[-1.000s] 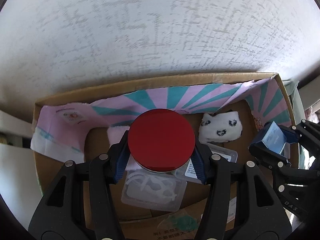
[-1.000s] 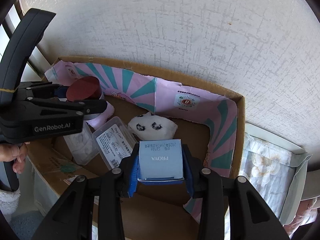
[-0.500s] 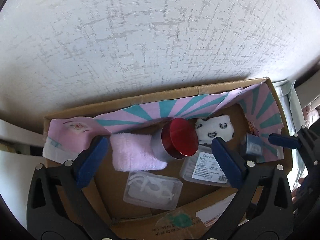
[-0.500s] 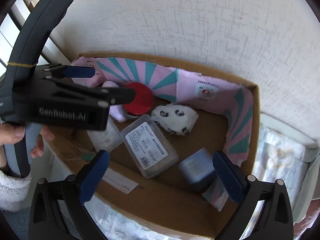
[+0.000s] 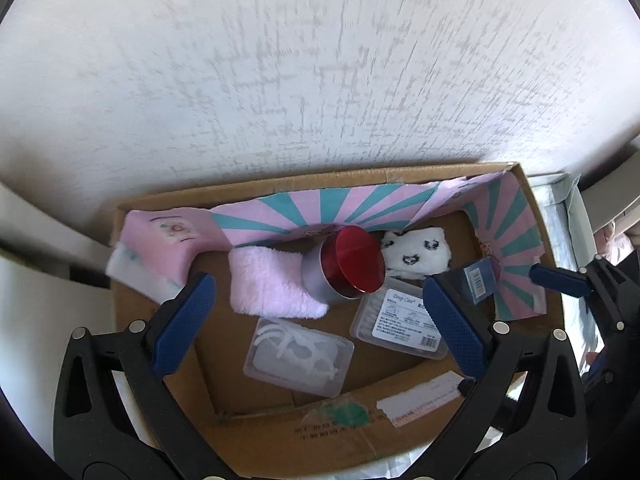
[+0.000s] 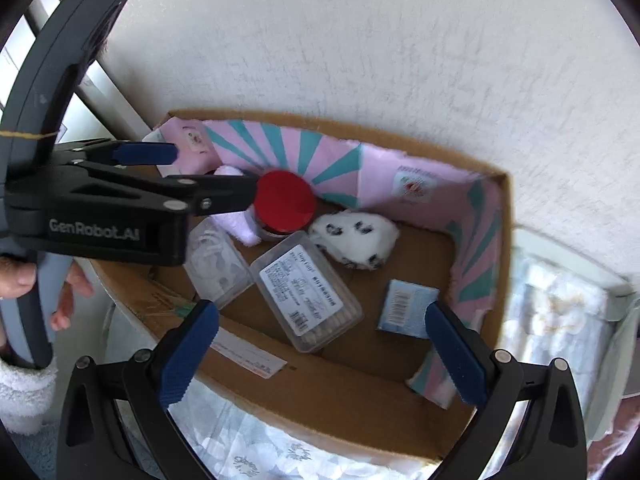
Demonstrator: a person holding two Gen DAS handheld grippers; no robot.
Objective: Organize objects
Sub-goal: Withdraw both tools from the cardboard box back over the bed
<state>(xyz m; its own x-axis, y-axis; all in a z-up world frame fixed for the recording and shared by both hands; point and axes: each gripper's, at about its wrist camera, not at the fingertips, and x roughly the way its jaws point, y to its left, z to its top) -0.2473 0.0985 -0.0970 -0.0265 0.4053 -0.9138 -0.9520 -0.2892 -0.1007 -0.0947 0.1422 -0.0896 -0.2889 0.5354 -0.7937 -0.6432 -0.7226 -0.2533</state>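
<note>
A cardboard box point(image 5: 320, 432) point(image 6: 328, 404) lined with pink and teal paper holds the objects. A jar with a red lid point(image 5: 352, 266) point(image 6: 285, 202) lies tilted against a pink fluffy cloth point(image 5: 272, 286). A white patterned sock point(image 5: 418, 254) point(image 6: 356, 238), a clear labelled case point(image 5: 400, 320) point(image 6: 306, 298), a clear case of white picks point(image 5: 300, 354) point(image 6: 216, 262) and a small blue box point(image 5: 478, 280) point(image 6: 406, 308) lie inside. My left gripper point(image 5: 320, 332) is open and empty above the box. My right gripper point(image 6: 320, 354) is open and empty above the near wall.
A white textured wall point(image 5: 320, 80) rises behind the box. Floral bedding point(image 6: 560, 300) lies to the right and in front of the box. The left gripper's body point(image 6: 96, 208) and the hand holding it point(image 6: 60, 296) fill the left of the right wrist view.
Both grippers opened and pulled back up. The red-lidded jar was let go beside the pink cloth and the blue box was let go at the box's right side.
</note>
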